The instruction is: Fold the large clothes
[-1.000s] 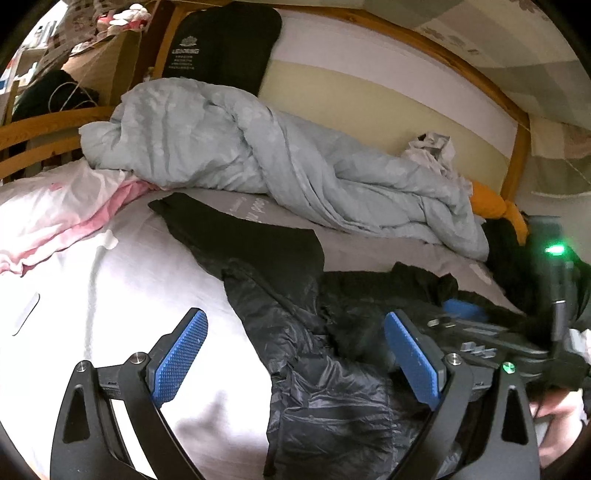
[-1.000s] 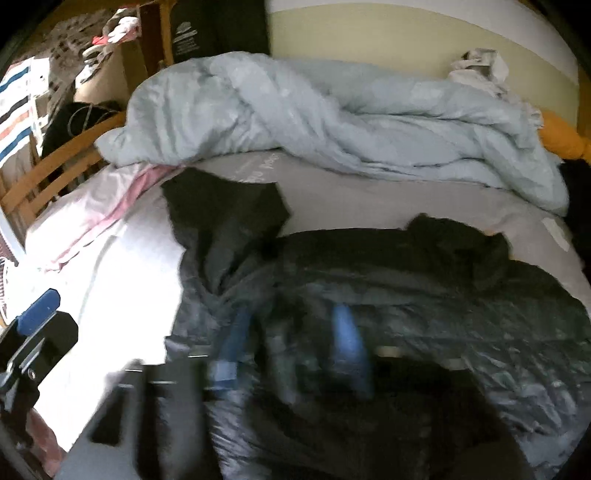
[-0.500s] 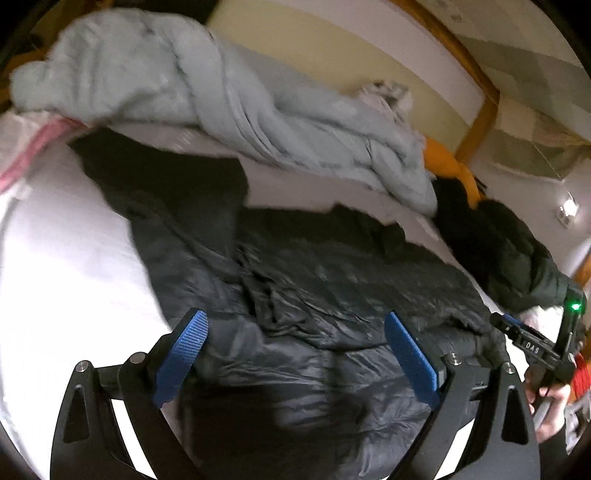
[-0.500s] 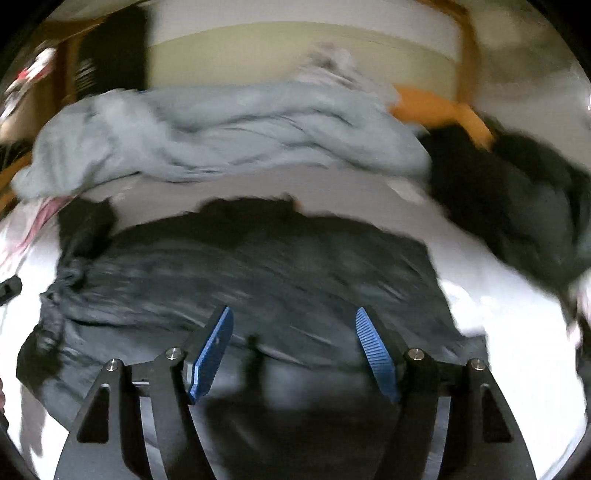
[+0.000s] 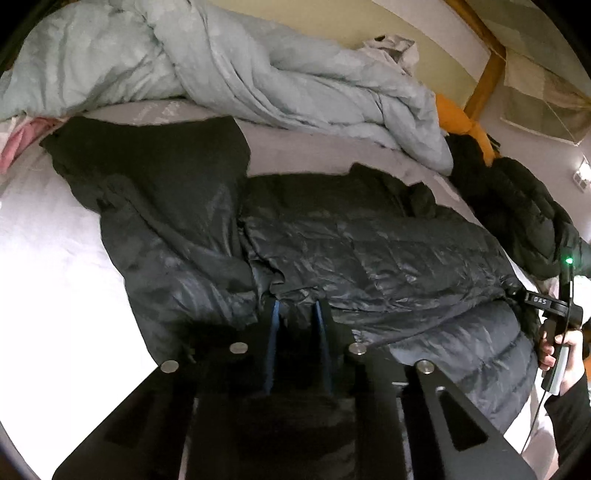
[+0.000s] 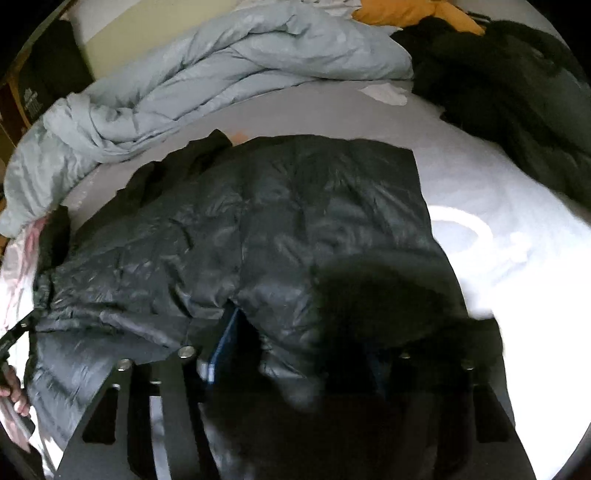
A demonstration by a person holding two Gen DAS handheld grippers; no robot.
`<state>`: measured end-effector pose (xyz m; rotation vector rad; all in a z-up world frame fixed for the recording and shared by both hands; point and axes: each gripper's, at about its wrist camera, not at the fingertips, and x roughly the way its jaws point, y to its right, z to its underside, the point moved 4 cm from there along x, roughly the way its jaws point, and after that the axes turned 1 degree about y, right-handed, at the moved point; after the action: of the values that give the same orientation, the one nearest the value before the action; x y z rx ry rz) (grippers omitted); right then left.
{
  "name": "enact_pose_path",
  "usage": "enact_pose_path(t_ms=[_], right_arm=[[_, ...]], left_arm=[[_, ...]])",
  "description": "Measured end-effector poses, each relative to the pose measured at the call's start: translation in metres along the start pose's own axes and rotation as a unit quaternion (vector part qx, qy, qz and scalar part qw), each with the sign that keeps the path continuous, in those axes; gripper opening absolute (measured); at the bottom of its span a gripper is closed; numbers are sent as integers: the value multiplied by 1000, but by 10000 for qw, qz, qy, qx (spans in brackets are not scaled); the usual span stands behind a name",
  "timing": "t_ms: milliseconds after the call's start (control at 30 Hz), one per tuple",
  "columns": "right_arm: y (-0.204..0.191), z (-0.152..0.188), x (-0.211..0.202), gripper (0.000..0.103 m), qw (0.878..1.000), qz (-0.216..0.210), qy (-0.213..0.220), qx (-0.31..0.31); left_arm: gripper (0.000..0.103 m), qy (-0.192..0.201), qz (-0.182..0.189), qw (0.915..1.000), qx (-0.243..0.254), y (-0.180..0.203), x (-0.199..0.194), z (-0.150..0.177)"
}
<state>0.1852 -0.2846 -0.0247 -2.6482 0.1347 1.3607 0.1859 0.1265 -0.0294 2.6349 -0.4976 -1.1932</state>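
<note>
Two grippers are seen at the near edge of a black quilted down jacket [image 5: 388,251] that is spread across the bed's white sheet [image 5: 48,266]. In the left wrist view, the left gripper [image 5: 295,314] is drawn narrow, its blue pads nearly together, and a fold of the jacket's near edge is pinched between them. In the right wrist view, the right gripper [image 6: 295,347] is largely buried under shiny jacket fabric; one blue pad [image 6: 225,339] is visible at the left, while the other finger is covered by a dark bulge of cloth, so it cannot be told how far the fingers stand apart or whether fabric is clamped.

The jacket is laid crosswise, with one sleeve [image 5: 155,173] stretched away toward the far left in the left wrist view. Behind the jacket, a rumpled pale blue duvet [image 5: 258,74] is heaped along the wall. A second dark coat [image 6: 509,96] is piled at the far right of the bed, well apart from the jacket, with an orange cloth [image 6: 406,11] beyond it. A pink-and-white cloth [image 5: 18,140] is glimpsed at the left edge. The person's right hand [image 5: 565,354] is seen on the other gripper's handle.
</note>
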Motion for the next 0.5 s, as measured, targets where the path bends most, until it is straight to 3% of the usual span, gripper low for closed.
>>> enact_pose_path(t_ms=[100, 167, 300, 400, 467, 500], right_arm=[[-4, -5, 11, 52, 9996, 202, -191, -3], [-12, -5, 7, 51, 9992, 366, -90, -112], [-32, 2, -18, 51, 9955, 571, 384, -659], [-38, 11, -45, 51, 9937, 380, 740, -746], [-36, 16, -63, 53, 9921, 219, 1007, -715], [-32, 18, -74, 56, 9901, 159, 1211, -686]], left_arm=[[7, 201, -320, 9992, 101, -5, -8, -5], [7, 300, -523, 9981, 90, -11, -10, -9], [33, 541, -492, 9967, -349, -32, -25, -16], [38, 738, -447, 9943, -625, -49, -40, -22], [50, 851, -462, 9922, -789, -61, -47, -25], [66, 917, -492, 9902, -930, -69, -50, -26]])
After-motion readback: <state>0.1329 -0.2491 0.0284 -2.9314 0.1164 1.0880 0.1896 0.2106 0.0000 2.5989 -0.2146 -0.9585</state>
